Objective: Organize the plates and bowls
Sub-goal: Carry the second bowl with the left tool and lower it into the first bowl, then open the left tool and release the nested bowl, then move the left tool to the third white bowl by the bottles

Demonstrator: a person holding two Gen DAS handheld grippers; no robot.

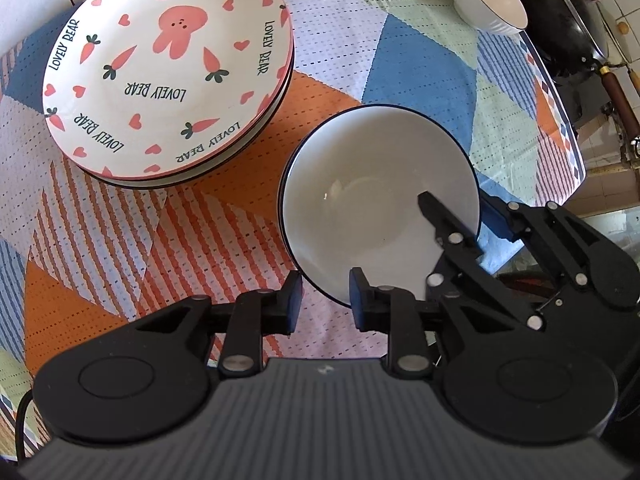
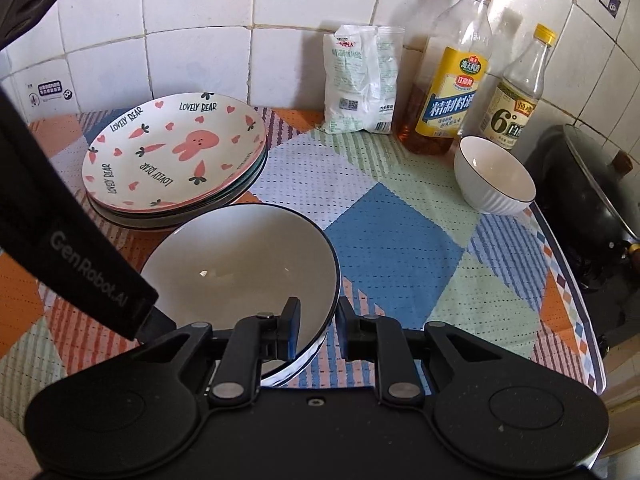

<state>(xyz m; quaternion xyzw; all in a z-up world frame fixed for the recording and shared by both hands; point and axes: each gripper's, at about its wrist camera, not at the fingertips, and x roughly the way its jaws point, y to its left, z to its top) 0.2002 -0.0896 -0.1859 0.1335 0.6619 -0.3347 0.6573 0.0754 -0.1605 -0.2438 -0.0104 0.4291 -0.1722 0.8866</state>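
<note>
The left wrist view looks almost straight down on the patterned tablecloth and alone shows both tools at once: the left gripper in the near foreground and the right gripper coming in from the right. The large white bowl sits between them; its near rim passes through the left gripper's slightly parted jaws, with a visible gap on each side, so the pads look released rather than pressing. The right gripper straddles the bowl's right rim, one finger inside and one outside. A stack of bunny-print plates lies far left, and a small white bowl far right beside a black wok. The right wrist view alone shows the tiled wall, a white packet and two bottles. Here the right gripper's jaws stand narrowly apart around the bowl's near right rim; whether the pads pinch it cannot be told.
</note>
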